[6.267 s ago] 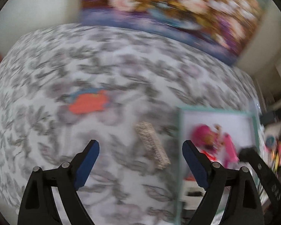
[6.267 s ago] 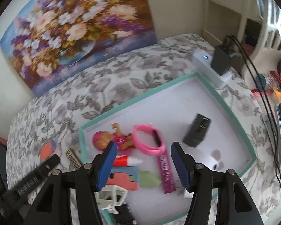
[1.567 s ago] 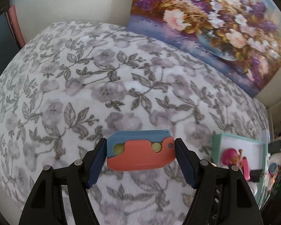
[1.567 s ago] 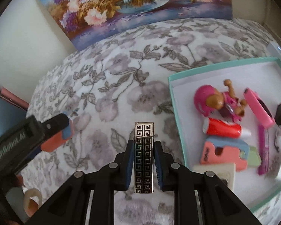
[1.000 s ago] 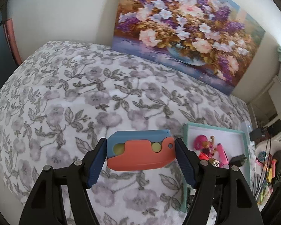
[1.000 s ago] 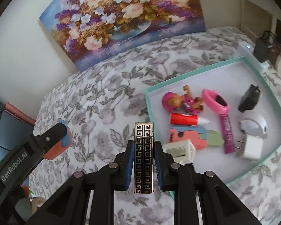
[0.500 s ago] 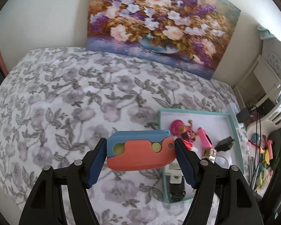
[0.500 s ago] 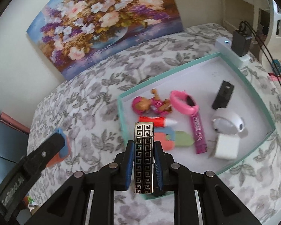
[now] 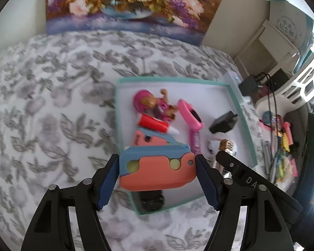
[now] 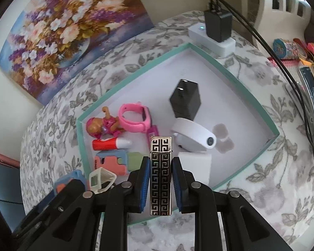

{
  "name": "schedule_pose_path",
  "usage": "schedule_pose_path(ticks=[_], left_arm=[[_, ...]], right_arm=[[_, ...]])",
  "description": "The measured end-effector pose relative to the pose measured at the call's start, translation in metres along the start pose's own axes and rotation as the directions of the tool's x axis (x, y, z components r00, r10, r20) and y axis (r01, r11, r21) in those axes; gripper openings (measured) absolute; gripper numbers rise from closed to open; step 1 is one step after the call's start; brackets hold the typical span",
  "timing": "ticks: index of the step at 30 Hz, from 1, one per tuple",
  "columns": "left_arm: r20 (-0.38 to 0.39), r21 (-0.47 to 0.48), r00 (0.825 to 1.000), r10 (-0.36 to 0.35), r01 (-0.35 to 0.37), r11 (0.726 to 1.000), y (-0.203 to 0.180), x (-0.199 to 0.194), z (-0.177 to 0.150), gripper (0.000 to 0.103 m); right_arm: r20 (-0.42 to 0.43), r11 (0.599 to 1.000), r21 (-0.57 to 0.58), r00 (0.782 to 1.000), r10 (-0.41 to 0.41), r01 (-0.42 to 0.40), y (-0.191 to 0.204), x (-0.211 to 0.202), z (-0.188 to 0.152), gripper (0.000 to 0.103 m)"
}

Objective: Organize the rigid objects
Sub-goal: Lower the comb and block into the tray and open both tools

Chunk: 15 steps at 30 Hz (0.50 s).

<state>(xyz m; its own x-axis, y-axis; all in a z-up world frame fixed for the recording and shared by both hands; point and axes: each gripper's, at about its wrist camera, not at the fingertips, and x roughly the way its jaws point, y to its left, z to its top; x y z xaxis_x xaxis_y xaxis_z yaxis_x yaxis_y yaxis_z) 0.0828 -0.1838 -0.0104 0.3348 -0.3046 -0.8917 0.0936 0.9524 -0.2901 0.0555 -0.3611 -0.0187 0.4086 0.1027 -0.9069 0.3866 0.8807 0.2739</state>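
Note:
My left gripper (image 9: 157, 168) is shut on an orange and blue plastic block (image 9: 156, 170), held above the near left corner of the teal-rimmed tray (image 9: 233, 96). My right gripper (image 10: 160, 176) is shut on a silver lighter with a black maze pattern (image 10: 160, 173), upright over the tray (image 10: 236, 77). In the tray lie a pink doll (image 10: 100, 125), a pink watch band (image 10: 134, 118), a red tube (image 10: 106, 144), a black plug (image 10: 186, 101), a white band (image 10: 193, 135) and another orange and blue block (image 10: 111, 163). The left gripper's arm shows at the lower left of the right wrist view.
The tray rests on a grey floral bedspread (image 9: 52, 104). A flower painting (image 10: 69, 27) leans on the wall behind. A white power strip with a black adapter (image 10: 217, 29) sits beyond the tray's far corner. Cables and colourful clutter (image 9: 282, 146) lie at the right.
Both grippers have moved over toward the tray and lower, each keeping its object. The tray now lies under both, larger in both views.

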Motion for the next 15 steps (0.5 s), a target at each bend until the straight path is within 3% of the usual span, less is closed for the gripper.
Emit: schedule_pose_path(ticks=[7,15], left_arm=[[-0.046,-0.015,0.998,-0.053,0.052,0.999,-0.004,0.016,-0.002,0.073],[-0.032,0.000,0.999,-0.042,0.042,0.999,-0.003,0.010,0.000,0.075]], right_arm=[[-0.001,1.000,0.024,1.000,0.002,-0.002,-0.010,0.000,0.001,0.023],[0.001,1.000,0.023,1.000,0.012,-0.012,-0.009,-0.001,0.001,0.023]])
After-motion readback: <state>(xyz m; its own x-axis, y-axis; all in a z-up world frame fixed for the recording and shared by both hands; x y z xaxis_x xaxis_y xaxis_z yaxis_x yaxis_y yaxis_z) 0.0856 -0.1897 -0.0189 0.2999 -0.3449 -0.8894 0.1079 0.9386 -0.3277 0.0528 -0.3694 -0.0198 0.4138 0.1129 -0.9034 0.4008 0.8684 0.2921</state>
